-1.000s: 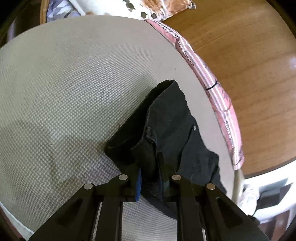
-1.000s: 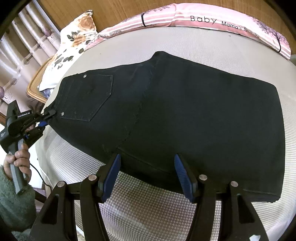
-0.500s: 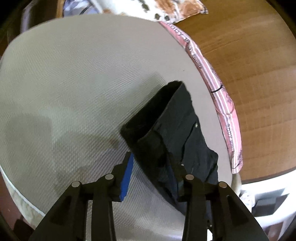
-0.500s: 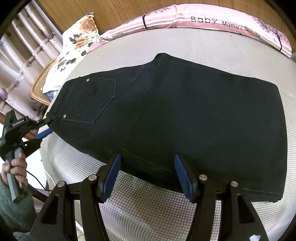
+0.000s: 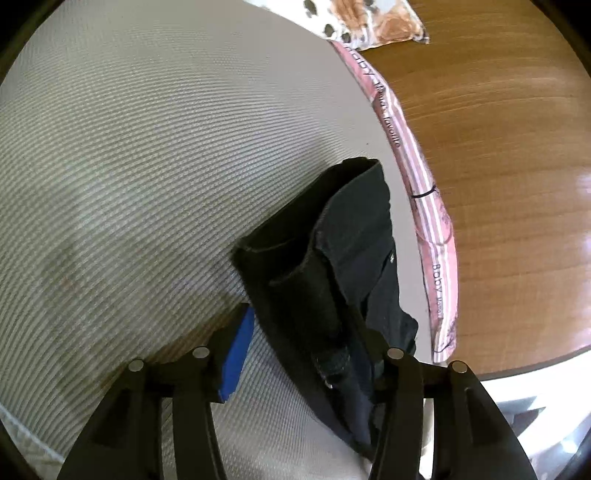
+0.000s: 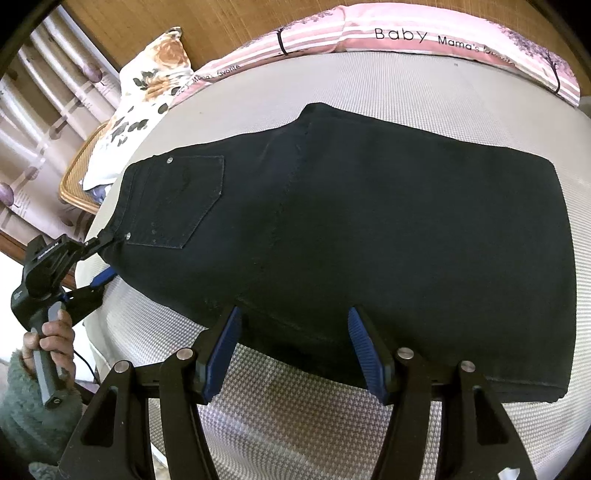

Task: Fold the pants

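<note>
Black pants point(image 6: 369, 229) lie folded flat on a grey woven mattress point(image 6: 424, 81), waistband and back pocket at the left. My right gripper point(image 6: 293, 350) is open, its blue pads astride the near edge of the pants. My left gripper point(image 5: 303, 339) is open at the waistband corner; the waistband of the pants point(image 5: 332, 266) lies between its jaws, against the right one. It also shows in the right wrist view point(image 6: 103, 254), held by a hand at the pants' left corner.
A pink striped bumper point(image 6: 406, 33) lines the mattress's far edge, below a wooden headboard point(image 5: 498, 147). A floral pillow point(image 6: 147, 85) and a wicker basket point(image 6: 79, 177) sit off the far left corner.
My left gripper has opened from its grip on the waistband corner and tilted; the pants' corner has settled. My right gripper has stayed open in place.
</note>
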Demonstrator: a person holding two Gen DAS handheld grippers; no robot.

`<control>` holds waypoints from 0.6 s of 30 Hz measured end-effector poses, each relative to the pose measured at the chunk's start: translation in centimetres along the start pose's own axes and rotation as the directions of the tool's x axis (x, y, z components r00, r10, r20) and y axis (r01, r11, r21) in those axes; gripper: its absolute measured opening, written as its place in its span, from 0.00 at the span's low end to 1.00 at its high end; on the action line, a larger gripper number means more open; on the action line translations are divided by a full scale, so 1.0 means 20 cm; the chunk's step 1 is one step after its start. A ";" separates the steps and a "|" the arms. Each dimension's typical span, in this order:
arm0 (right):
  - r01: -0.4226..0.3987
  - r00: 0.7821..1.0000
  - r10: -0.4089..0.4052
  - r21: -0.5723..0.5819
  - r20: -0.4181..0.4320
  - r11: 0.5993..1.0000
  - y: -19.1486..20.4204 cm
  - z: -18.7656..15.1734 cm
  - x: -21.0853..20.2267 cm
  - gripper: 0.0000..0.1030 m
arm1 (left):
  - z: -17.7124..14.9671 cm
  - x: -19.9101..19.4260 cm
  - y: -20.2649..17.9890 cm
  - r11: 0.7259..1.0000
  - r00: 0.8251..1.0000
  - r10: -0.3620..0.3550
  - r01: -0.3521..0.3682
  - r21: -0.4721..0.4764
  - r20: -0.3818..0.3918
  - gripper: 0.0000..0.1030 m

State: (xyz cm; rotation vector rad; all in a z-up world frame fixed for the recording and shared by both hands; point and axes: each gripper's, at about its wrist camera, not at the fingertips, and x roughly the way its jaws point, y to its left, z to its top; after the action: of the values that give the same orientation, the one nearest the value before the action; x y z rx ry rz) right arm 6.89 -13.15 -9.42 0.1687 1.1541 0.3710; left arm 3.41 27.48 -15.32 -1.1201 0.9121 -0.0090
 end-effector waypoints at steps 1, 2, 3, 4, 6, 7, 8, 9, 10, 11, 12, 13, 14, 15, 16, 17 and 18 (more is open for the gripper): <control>0.004 1.000 -0.004 0.000 -0.001 1.000 0.00 0.00 0.00 0.56 | 0.00 0.01 -0.01 1.000 1.000 -0.003 0.003 0.010 0.013 0.52; 0.004 1.000 -0.004 0.000 -0.003 1.000 0.00 0.00 0.01 0.56 | 0.00 0.01 -0.01 1.000 1.000 -0.009 0.009 0.013 0.021 0.53; 0.005 1.000 -0.005 0.000 -0.005 1.000 0.00 0.00 0.01 0.56 | 0.00 0.01 -0.01 1.000 0.999 -0.015 0.014 0.015 0.033 0.53; 0.006 1.000 -0.006 0.001 -0.005 1.000 0.00 0.00 0.01 0.56 | 0.01 0.02 -0.01 0.999 0.998 -0.025 0.024 0.022 0.049 0.53; 0.007 1.000 -0.007 0.006 -0.008 1.000 0.00 0.00 0.01 0.56 | 0.02 0.02 -0.01 0.999 0.997 -0.037 0.035 0.017 0.067 0.52; 0.007 1.000 -0.007 0.006 -0.009 1.000 -0.01 0.00 0.01 0.56 | 0.02 0.03 0.00 0.999 0.997 -0.039 0.038 0.013 0.071 0.52; 0.007 1.000 -0.007 0.006 -0.008 1.000 -0.01 0.01 0.01 0.56 | 0.02 0.03 -0.01 0.999 0.997 -0.034 0.033 0.018 0.074 0.50; 0.008 1.000 -0.008 0.005 -0.007 1.000 -0.01 0.01 0.01 0.56 | 0.02 0.03 -0.01 0.999 0.997 -0.018 0.016 0.029 0.079 0.43; 0.009 1.000 -0.009 0.005 -0.007 1.000 -0.01 0.01 0.01 0.56 | 0.02 0.03 -0.01 0.999 0.996 -0.007 0.004 0.039 0.084 0.39; 0.009 1.000 -0.009 0.006 -0.007 1.000 -0.01 0.01 0.01 0.56 | 0.02 0.03 0.00 0.999 0.996 -0.007 0.003 0.044 0.086 0.39; 0.009 1.000 -0.009 0.006 -0.007 1.000 -0.01 0.01 0.01 0.56 | 0.02 0.03 0.00 0.999 0.996 -0.008 0.004 0.047 0.088 0.38; 0.010 1.000 -0.010 0.006 -0.009 1.000 -0.01 0.01 0.01 0.56 | 0.02 0.04 -0.01 0.999 0.996 -0.008 0.004 0.044 0.088 0.38; 0.009 1.000 -0.009 0.006 -0.009 1.000 -0.01 0.01 0.01 0.56 | 0.02 0.04 -0.01 0.999 0.996 -0.008 0.004 0.043 0.087 0.38; 0.009 1.000 -0.009 0.007 -0.008 1.000 -0.01 0.01 0.01 0.56 | 0.03 0.05 -0.01 0.999 0.996 -0.007 0.003 0.043 0.086 0.38; 0.010 1.000 -0.010 0.006 -0.008 1.000 -0.01 0.01 0.01 0.56 | 0.04 0.06 -0.01 0.999 0.996 -0.007 0.004 0.041 0.088 0.38; 0.009 1.000 -0.009 0.005 -0.008 1.000 -0.01 0.01 0.01 0.56 | 0.04 0.06 -0.02 0.999 0.996 -0.014 0.010 0.041 0.093 0.39; 0.010 1.000 -0.010 0.004 -0.007 1.000 -0.01 0.01 0.01 0.56 | 0.04 0.07 -0.02 0.999 0.995 -0.015 0.011 0.045 0.099 0.41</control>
State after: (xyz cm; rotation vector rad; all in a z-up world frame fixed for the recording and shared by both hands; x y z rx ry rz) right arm 7.21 -13.25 -9.49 0.1655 1.1620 0.3605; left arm 5.07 27.34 -15.76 -1.0754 0.8119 0.0155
